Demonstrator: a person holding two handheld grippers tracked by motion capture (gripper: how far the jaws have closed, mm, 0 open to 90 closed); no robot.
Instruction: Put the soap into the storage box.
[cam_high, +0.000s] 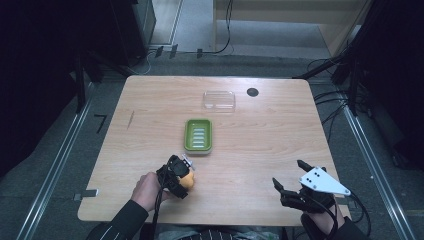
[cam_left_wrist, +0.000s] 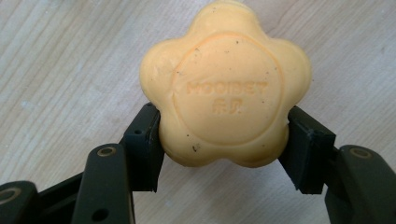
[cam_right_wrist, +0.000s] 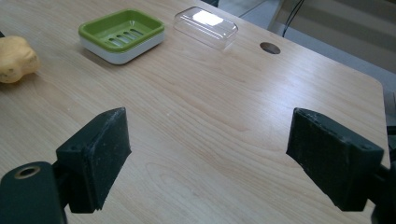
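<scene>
Clearly, the left gripper had its fingers clenched on the flower-shaped orange soap, one pad in a notch on each side between the lobes, with the bar low and left of centre in the high view, at the near part of the counter. The soap looked firm and fairly light, probably slick if damp, so the notches seemed the safest place to hold it; its speckled, embossed face might dent under a hard squeeze. The right gripper had its fingers released and wide apart, holding nothing. The left gripper view alone gave the embossed lettering and the pad contact, while the right gripper view showed the green soap dish with its slotted insert and the clear lid lying separately beyond it, near a round hole in the counter.
</scene>
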